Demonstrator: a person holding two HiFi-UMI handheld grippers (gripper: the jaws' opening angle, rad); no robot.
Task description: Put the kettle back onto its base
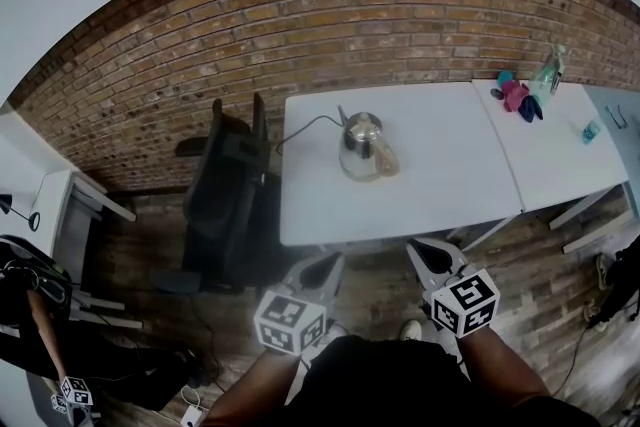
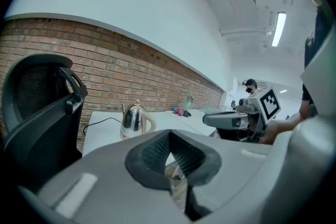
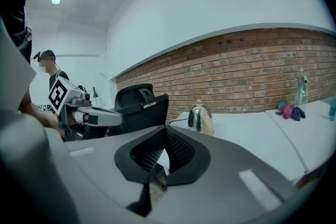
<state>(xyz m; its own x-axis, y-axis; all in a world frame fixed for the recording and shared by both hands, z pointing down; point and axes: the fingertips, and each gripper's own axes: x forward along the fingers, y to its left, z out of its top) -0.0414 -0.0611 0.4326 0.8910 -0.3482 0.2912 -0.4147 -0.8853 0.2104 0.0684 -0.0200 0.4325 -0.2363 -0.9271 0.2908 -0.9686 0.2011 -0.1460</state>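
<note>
Head view: kettle (image 1: 362, 143) beyond grippers (image 1: 333, 261) (image 1: 416, 247) (apart).

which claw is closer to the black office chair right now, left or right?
Left. In the head view the left claw sits just right of the black chair, below its seat; the right claw is further right, beyond the left one.

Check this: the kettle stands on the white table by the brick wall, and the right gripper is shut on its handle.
Wrong on the grip. The right gripper is shut, but on nothing: the right gripper view shows its jaws together and empty, with the kettle standing apart on the white table by the brick wall.
</note>
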